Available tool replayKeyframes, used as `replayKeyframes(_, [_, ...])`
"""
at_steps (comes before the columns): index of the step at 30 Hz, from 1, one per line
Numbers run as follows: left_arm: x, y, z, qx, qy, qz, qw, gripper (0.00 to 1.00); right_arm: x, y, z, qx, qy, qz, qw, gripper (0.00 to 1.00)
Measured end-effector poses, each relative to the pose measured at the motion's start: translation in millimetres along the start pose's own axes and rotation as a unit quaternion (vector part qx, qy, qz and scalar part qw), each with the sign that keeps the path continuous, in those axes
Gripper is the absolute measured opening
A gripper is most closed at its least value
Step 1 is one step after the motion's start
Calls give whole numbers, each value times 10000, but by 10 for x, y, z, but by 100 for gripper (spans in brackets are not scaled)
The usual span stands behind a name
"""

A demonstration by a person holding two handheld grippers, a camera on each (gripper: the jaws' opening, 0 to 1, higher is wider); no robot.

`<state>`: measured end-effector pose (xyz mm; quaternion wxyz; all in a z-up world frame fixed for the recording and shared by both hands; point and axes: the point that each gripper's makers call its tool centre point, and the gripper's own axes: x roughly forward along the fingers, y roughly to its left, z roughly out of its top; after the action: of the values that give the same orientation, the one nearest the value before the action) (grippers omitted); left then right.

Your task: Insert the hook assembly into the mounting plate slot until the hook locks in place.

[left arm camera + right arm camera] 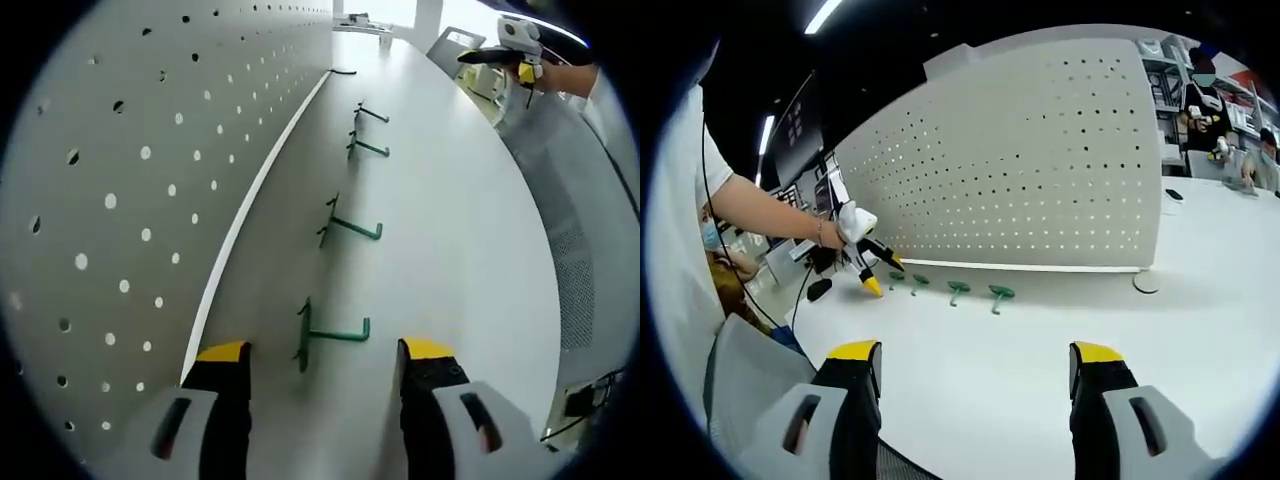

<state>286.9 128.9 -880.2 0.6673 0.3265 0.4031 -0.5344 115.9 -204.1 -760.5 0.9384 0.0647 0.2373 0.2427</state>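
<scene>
Open and empty, the left tool [322, 362] hangs just before the nearest green hook [331, 333]; three more line the pegboard [130, 200] foot. Right tool [975, 368], jaws apart, faces bare desk [1040, 330].

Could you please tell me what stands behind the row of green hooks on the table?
A white pegboard stands upright behind the hooks, its holes empty where visible. What lies behind the board is hidden.
</scene>
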Motion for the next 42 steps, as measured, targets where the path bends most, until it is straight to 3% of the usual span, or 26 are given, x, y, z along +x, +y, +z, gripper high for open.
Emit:
replayKeyframes(16, [-26,63,-12,-180,-20,175,9997,27,-24,-17,25,-16,-36,-6,10000,73])
replayKeyframes(21, [-24,86,-13,-206,-9,233,9995,24,-49,-41,28,-23,-42,-35,10000,73])
replayKeyframes(33, [-39,166,-42,-304,123,490,9983,6,-44,-56,49,-30,-58,-27,10000,73])
replayKeyframes(42, [-39,165,-38,-105,163,537,9984,4,-40,-49,32,-10,-50,-20,10000,73])
